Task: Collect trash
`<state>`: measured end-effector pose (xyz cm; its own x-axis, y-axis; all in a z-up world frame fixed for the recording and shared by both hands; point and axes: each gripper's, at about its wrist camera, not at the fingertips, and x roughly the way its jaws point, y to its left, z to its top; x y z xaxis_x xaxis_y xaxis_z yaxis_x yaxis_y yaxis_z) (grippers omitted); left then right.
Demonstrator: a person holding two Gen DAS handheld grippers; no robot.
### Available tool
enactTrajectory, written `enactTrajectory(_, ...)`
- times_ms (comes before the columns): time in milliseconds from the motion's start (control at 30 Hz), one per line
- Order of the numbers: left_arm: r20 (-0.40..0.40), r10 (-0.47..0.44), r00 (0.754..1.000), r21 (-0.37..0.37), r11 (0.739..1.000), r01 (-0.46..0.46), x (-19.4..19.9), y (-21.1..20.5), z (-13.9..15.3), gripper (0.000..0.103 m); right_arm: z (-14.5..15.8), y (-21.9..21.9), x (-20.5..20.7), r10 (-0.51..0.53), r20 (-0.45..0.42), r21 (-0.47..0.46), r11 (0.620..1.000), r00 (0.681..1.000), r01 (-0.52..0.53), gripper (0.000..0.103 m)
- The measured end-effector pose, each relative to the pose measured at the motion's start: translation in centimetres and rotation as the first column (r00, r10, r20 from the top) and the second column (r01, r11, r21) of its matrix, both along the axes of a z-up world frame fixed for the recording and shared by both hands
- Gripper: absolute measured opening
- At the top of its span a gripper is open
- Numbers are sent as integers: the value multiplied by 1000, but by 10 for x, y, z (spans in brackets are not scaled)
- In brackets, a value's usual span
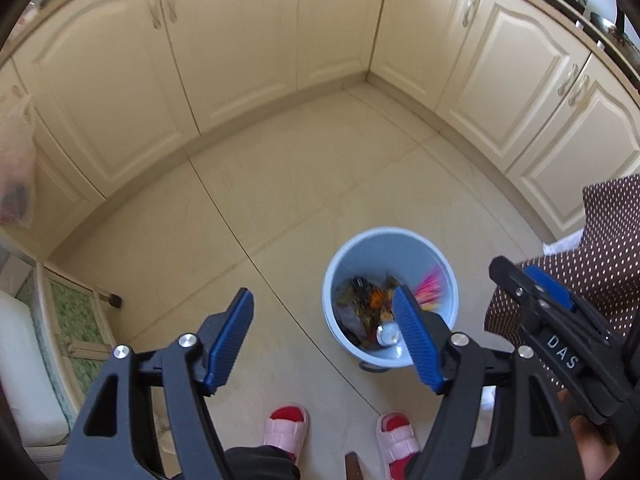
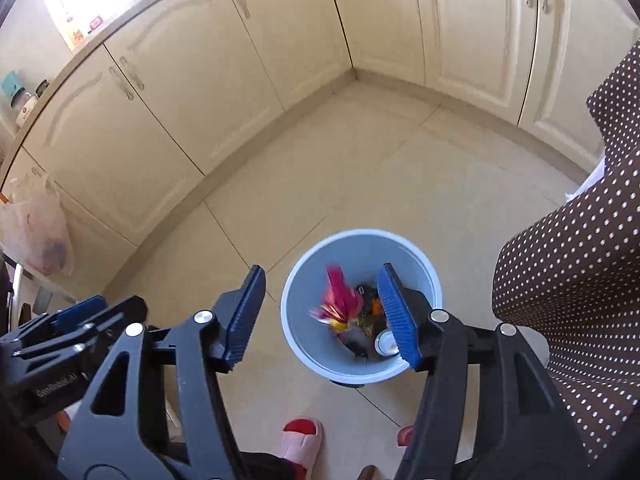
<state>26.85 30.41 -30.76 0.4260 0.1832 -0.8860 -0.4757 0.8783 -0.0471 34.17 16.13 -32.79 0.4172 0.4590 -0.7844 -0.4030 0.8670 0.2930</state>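
1. Pale blue plastic is what I look down on in the left wrist view: the trash bin (image 1: 390, 296) stands on the cream tiled floor (image 1: 280, 200), at about four o'clock from the picture's centre.
2. My left gripper (image 1: 324, 340) has its blue pads spread wide with nothing between them; the right-hand pad overlaps the bin's opening in the view.
3. Inside the bin I see mixed trash: a pink wrapper (image 1: 430, 290) against the wall at two o'clock, dark and orange scraps (image 1: 368, 304) in the middle, and a round metal can end (image 1: 388, 334) at six o'clock.
4. At three o'clock the right gripper (image 1: 532, 292) shows side-on, before a brown dotted cloth (image 1: 612, 240); its gap I cannot tell from here.
5. Pink slippers (image 1: 286, 428) with red socks stand at six o'clock; cream cabinets (image 1: 240, 40) run across the top.
6. In the right wrist view, the trash bin (image 2: 360, 248) sits just below centre, and my right gripper (image 2: 320, 314) is open wide and empty, its right pad over the bin's mouth.
7. The pink wrapper (image 2: 340, 296) appears blurred inside the bin's mouth, apart from both pads.
8. At nine o'clock a plastic bag (image 2: 36, 228) hangs on the cabinets (image 2: 180, 80); the left gripper (image 2: 80, 320) shows at eight o'clock.
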Motion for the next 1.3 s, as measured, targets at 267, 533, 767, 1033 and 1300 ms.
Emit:
enactTrajectory(267,88,-13,996,136,991,1,-19,-27,56,75,33,-40,-12,-41,39,25,999,998,40,62)
enactTrajectory(533,233,-94,968,226,973,40,-52,-82,131,83,110,-98,-57,-79,174,80,995,981,66,68)
enactTrajectory(767,354,-174,919,299,952,65,-98,-130,201,84,189,-155,-115,-121,349,101,991,929,91,78)
enactTrajectory(1033,502,-267,822,358,930,84,-167,-176,275,92,270,-210,-191,-181,533,112,983,826,143,86)
enactTrajectory(1300,604,-312,733,384,920,75,-226,-209,321,95,318,-250,-259,-233,662,140,972,712,188,92)
